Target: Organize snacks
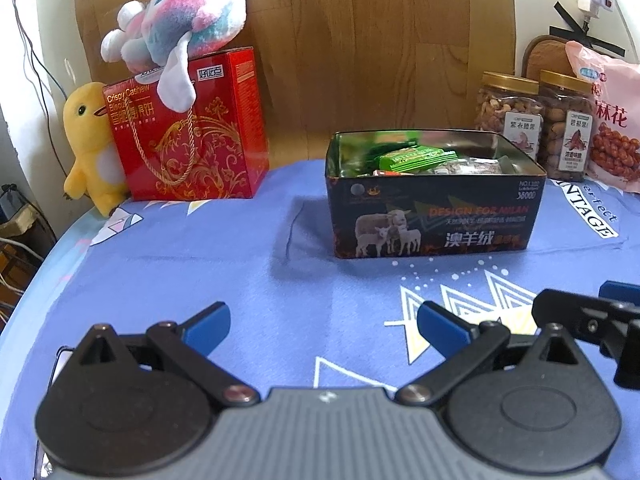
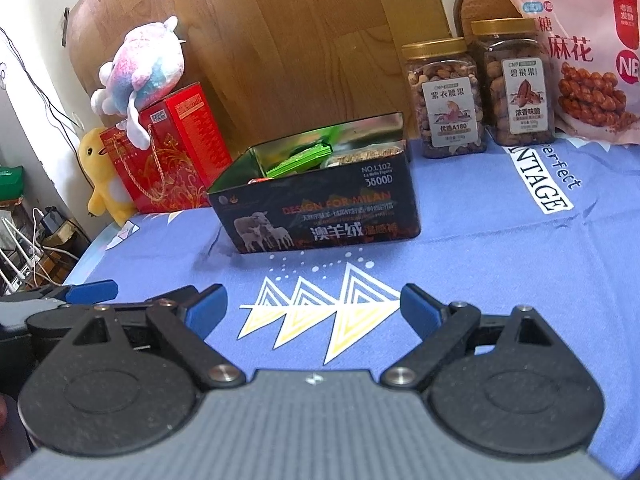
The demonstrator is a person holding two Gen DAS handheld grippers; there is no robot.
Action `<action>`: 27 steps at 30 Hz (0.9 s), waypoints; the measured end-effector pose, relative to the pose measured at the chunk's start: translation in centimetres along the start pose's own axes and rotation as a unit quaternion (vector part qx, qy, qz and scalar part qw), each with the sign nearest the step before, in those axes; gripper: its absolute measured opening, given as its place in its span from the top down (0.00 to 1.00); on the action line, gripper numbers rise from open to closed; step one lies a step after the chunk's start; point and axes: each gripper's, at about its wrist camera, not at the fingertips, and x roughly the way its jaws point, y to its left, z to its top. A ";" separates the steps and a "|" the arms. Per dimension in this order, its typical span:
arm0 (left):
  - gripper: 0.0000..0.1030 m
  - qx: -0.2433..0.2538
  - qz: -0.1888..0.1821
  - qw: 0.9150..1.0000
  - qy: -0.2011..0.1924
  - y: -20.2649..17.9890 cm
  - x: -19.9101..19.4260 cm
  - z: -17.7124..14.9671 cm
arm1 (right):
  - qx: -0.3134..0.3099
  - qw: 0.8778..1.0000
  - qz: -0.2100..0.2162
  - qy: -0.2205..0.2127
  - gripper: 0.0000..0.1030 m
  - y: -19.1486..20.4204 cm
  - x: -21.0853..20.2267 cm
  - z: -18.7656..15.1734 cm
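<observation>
Snacks (image 1: 416,159) already packed in open tin (image 1: 434,216) mid-table (image 1: 180,280); none loose on cloth. Left hand-held gripper (image 1: 322,326) and right hand-held gripper (image 2: 314,308) wide, empty. Task looks nearly done.

Open tongs (image 1: 323,325) before snack-filled tin (image 1: 434,216).

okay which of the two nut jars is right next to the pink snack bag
The pecan jar, the taller-looking one with the reddish nut on its label. It stands beside the pink snack bag; the cashew jar is on its other side, nearer the tin.
</observation>
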 end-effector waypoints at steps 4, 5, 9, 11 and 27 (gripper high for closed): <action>0.00 0.000 -0.002 1.000 0.000 -0.1 0.0 0.0 | 0.001 1.000 0.000 -0.002 0.08 0.0 -0.1 0.0; 0.00 0.000 -0.004 1.000 0.001 0.0 0.0 0.0 | 0.001 1.000 0.000 -0.002 0.08 0.0 -0.1 0.0; 0.00 0.003 -0.005 1.000 0.003 -0.2 0.0 -0.1 | 0.001 1.000 0.000 -0.002 0.08 0.1 -0.1 0.0; 0.00 0.004 -0.006 1.000 0.002 -0.3 0.0 -0.1 | 0.001 1.000 0.000 -0.002 0.08 0.1 -0.1 0.1; 0.00 0.014 -0.007 1.000 0.020 -0.7 0.2 0.0 | 0.006 1.000 -0.002 -0.002 0.08 0.0 -0.2 -0.1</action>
